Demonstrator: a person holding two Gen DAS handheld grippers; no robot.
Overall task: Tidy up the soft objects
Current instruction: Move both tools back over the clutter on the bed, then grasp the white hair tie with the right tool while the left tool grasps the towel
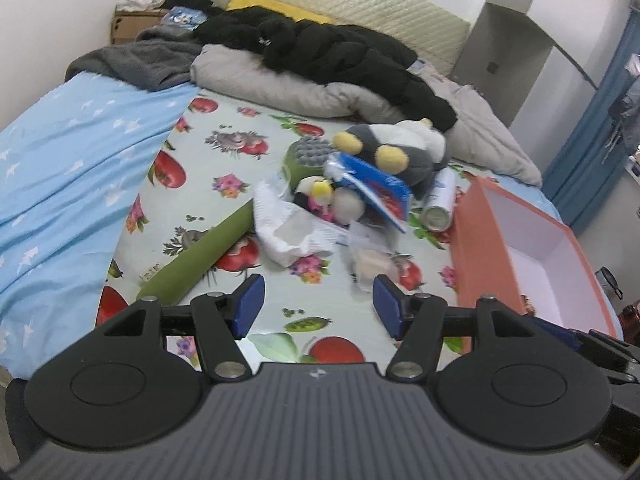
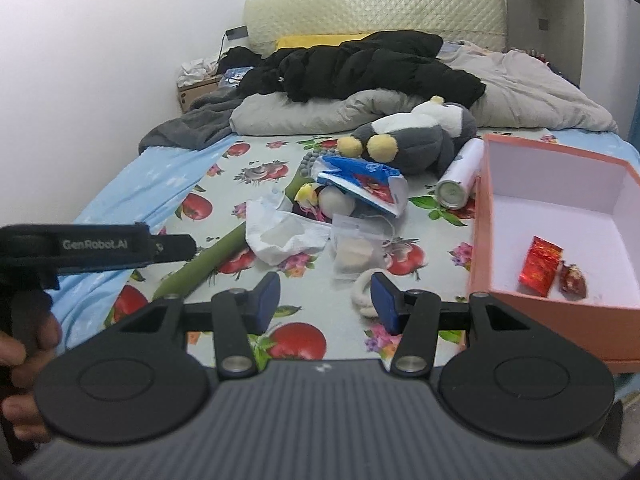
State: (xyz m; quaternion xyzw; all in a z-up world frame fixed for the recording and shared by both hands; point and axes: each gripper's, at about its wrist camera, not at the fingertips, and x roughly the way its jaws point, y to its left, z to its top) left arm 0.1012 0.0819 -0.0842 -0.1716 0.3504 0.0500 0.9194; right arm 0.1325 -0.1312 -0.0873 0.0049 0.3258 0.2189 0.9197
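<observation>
1. The penguin [image 2: 416,140] lies on the bed [image 2: 248,184] beyond the clutter, just left of the box [image 2: 560,216]
2. It sits well ahead of your fingers, right gripper [image 2: 325,303] seemingly nearer
3. Both grippers, left [image 1: 318,307] included, are released, empty

Left black two-finger gripper with blue pads [image 1: 318,307] tilted downward, jaws standing apart with nothing between them, pads touching nothing. Right black two-finger gripper with blue pads [image 2: 325,303] likewise pitched downward, jaws parted somewhat narrower and gripping nothing. Seen at the left edge of the right wrist view: a bare hand [image 2: 25,364] wrapped around a black handle, fingers curled, beneath a black body marked GenRobot.AI.
</observation>
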